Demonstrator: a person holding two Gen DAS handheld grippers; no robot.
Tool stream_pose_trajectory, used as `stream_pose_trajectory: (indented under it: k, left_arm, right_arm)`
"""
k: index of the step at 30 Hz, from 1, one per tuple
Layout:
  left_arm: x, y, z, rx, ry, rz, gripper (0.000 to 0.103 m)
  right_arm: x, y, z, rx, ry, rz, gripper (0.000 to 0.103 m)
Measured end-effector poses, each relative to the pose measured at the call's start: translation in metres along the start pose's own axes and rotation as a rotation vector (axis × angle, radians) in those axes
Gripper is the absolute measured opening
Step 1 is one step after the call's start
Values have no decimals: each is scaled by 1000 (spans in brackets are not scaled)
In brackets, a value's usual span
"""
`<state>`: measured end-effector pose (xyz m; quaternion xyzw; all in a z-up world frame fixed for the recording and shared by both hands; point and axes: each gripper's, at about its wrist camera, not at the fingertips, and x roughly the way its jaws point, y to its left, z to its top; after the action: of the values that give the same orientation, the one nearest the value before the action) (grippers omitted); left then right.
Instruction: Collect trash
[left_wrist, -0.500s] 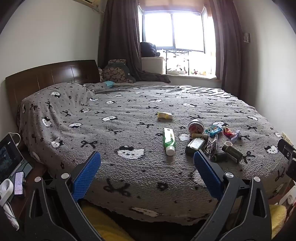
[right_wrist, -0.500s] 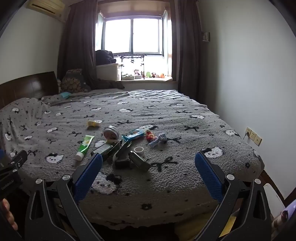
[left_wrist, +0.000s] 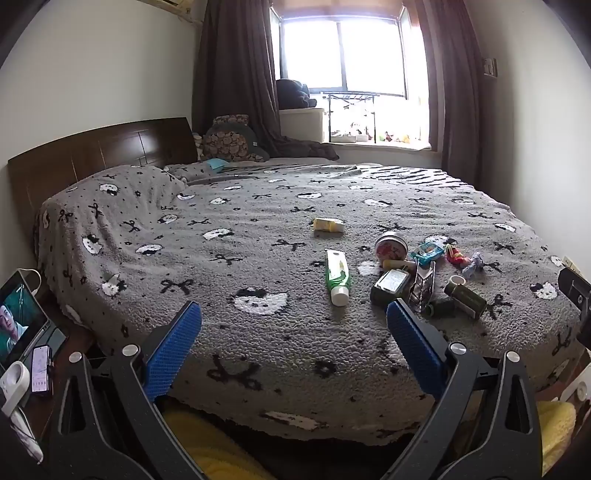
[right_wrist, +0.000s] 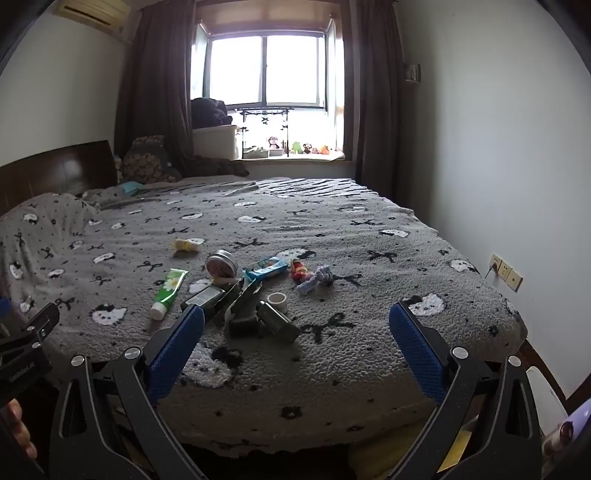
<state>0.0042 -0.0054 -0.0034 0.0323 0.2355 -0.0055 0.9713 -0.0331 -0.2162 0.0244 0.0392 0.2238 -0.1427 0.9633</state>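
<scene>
Trash lies scattered on the grey patterned bed (left_wrist: 258, 325) (right_wrist: 369, 350): a green tube (left_wrist: 337, 273) (right_wrist: 168, 288), a small yellow bottle (left_wrist: 328, 224) (right_wrist: 189, 244), a round tin (left_wrist: 390, 248) (right_wrist: 221, 263), a blue wrapper (left_wrist: 427, 252) (right_wrist: 266, 266), dark green containers (left_wrist: 392, 285) (right_wrist: 277, 320), a tape roll (right_wrist: 277, 300) and small colourful bits (left_wrist: 463, 258) (right_wrist: 309, 275). My left gripper (left_wrist: 293, 339) is open and empty over the bed's near edge. My right gripper (right_wrist: 295, 339) is open and empty, just short of the dark containers.
A wooden headboard (left_wrist: 99, 155) and pillows stand at the far left. A window sill (right_wrist: 291, 155) holds small toys. A tablet and phone (left_wrist: 22, 325) sit on a bedside stand at left. A wall socket (right_wrist: 506, 271) is at right.
Both views have shifted very slightly; the trash has not moved and both grippers stay open.
</scene>
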Motion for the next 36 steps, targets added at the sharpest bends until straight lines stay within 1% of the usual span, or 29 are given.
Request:
stream_pose_trajectory:
  k: [11,21,36]
  left_arm:
    - [0,0,3,7,-5,-6,95]
    - [-2,0,4,4,-8,12,95]
    - [-4,-5,4,6,-8,14,95]
  right_arm:
    - [-3,4,0,-10,-7,7,100]
    - [-3,5,1,-8,-6,9,100]
    - [-5,4,2,-7,-5,13,100]
